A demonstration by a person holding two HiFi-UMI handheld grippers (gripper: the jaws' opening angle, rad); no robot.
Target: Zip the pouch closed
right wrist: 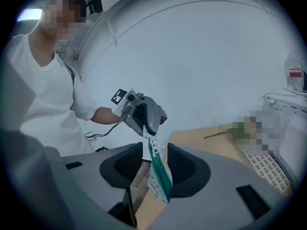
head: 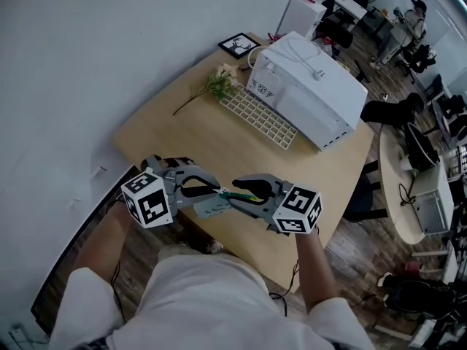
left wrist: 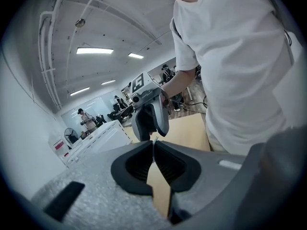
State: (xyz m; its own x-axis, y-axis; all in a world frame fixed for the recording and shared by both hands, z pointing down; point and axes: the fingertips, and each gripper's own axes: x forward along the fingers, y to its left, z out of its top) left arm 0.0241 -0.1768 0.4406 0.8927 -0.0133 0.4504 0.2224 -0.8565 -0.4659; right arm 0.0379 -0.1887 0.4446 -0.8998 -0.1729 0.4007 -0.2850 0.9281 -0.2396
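Note:
A small white pouch [head: 232,193] with a green zipper [right wrist: 160,176] hangs in the air between my two grippers, above the near edge of the wooden table [head: 190,137]. My left gripper [head: 217,192] is shut on one end of the pouch; the right gripper view shows that grip [right wrist: 146,133] at the pouch's far end. My right gripper [head: 239,195] faces the left one with the zipper edge between its jaws [right wrist: 155,150]. The pouch lies against one pad, and a gap shows at the other. The left gripper view shows only a sliver of pouch at the closed tips [left wrist: 153,145].
A white keyboard [head: 259,115], a white box-shaped appliance [head: 310,86], a flower sprig [head: 211,86] and a small picture frame [head: 237,45] lie farther back on the table. The white wall is on the left. A round table [head: 394,188] and chairs stand at the right.

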